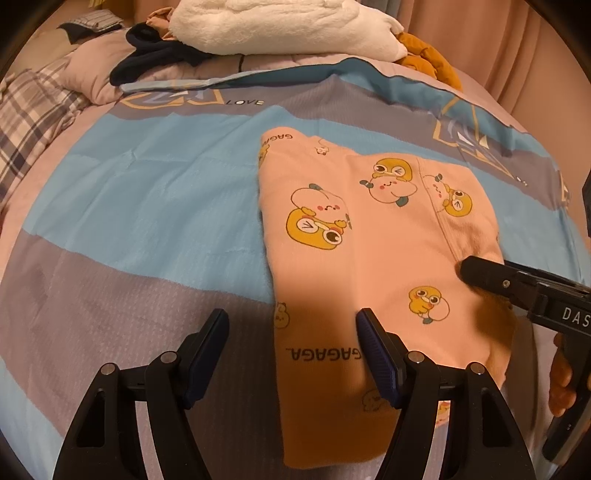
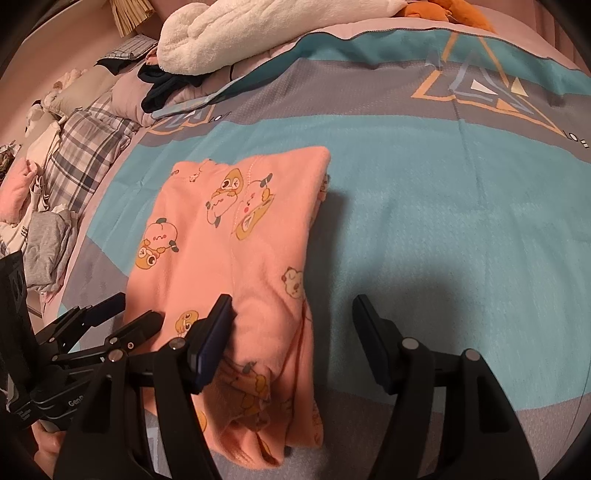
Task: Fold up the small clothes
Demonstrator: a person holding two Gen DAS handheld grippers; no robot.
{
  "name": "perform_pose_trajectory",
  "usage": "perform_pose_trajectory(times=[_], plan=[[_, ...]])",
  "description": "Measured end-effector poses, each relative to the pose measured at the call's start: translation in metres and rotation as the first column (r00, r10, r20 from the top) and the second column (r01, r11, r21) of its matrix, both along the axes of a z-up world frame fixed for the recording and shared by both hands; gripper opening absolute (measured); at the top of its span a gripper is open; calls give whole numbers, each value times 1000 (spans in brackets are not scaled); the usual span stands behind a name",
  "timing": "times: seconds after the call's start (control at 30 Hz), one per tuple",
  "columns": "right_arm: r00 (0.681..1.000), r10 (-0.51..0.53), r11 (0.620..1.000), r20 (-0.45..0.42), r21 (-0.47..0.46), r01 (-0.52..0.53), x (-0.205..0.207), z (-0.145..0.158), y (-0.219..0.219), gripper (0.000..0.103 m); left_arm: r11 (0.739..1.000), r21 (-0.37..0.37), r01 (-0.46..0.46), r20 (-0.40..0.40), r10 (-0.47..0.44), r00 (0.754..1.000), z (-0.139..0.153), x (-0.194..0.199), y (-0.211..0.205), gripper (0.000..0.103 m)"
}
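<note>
The left claw [image 1: 291, 332] is tilting down, released, over the near left edge of the folded pink garment [image 1: 369, 240] lying on the bed cover [image 1: 147, 192], while the right claw [image 2: 291, 321] is angling down, released, straddling its right edge, white blanket [image 1: 277, 26] lying beyond.

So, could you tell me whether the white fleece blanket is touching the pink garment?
Apart: the left wrist view shows bedspread between white fleece blanket and pink garment.
</note>
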State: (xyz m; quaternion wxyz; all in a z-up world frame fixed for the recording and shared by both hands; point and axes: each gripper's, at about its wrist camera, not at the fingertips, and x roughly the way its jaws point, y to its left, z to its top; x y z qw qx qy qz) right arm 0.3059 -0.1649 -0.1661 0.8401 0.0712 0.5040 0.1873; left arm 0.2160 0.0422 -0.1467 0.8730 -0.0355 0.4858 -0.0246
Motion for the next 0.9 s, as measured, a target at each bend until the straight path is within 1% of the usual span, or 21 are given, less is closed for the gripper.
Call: perform_pose_trajectory(times=[0.27, 0.4, 0.57, 0.77, 0.9], plan=[[1000, 7, 1000, 21, 7, -7, -13, 8, -5, 66, 1000, 5, -6, -1, 6, 1000, 2, -8, -1, 71], [998, 44, 999, 47, 9, -45, -22, 15, -4, 66, 1000, 7, -9, -2, 9, 1000, 2, -11, -1, 71], [994, 95, 995, 54, -20, -94, -30, 12, 6, 66, 1000, 11, -11, -3, 11, 1000, 2, -14, -1, 71], [992, 122, 986, 42, -120, -116, -32, 1, 19, 66, 1000, 15, -11, -3, 11, 1000, 1, -17, -2, 71], [994, 106, 989, 31, -108, -102, -31, -1, 16, 66, 1000, 14, -11, -3, 11, 1000, 1, -18, -2, 71]])
